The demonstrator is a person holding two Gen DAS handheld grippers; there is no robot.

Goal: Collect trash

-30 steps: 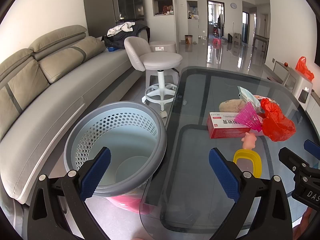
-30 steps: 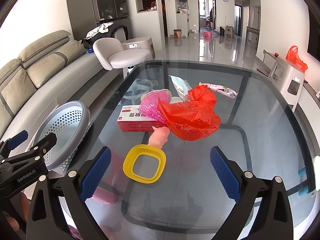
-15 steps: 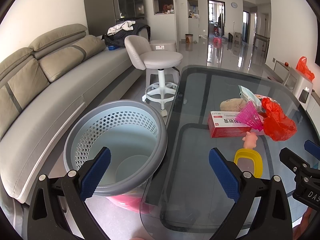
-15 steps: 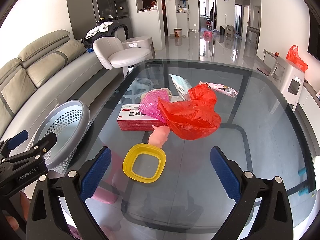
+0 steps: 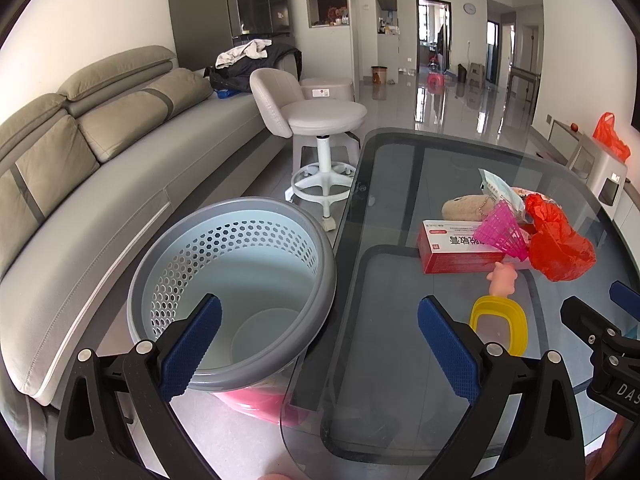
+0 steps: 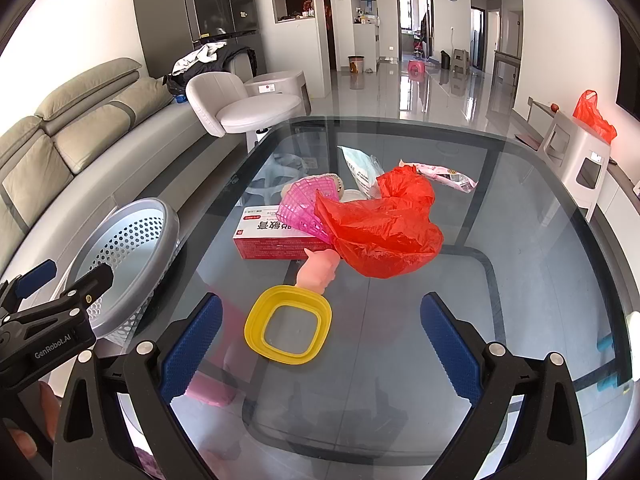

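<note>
A pile of trash lies on the glass table (image 6: 520,280): a red plastic bag (image 6: 380,232), a red and white box (image 6: 276,240), a pink mesh piece (image 6: 308,204), a pink toy (image 6: 318,270), a yellow lid (image 6: 289,330) and wrappers (image 6: 444,174). The grey perforated bin (image 5: 236,288) stands left of the table, holding one white object. My left gripper (image 5: 320,344) is open and empty, over the bin's rim and the table edge. My right gripper (image 6: 320,344) is open and empty, just short of the yellow lid.
A grey sofa (image 5: 80,160) runs along the left. A white stool (image 5: 320,128) stands past the bin. A pink object (image 5: 256,400) sits under the bin. A white cabinet (image 6: 576,152) with a red bag stands to the right.
Both views have shifted very slightly; the left gripper has edged a little forward. Nothing was taken hold of or let go.
</note>
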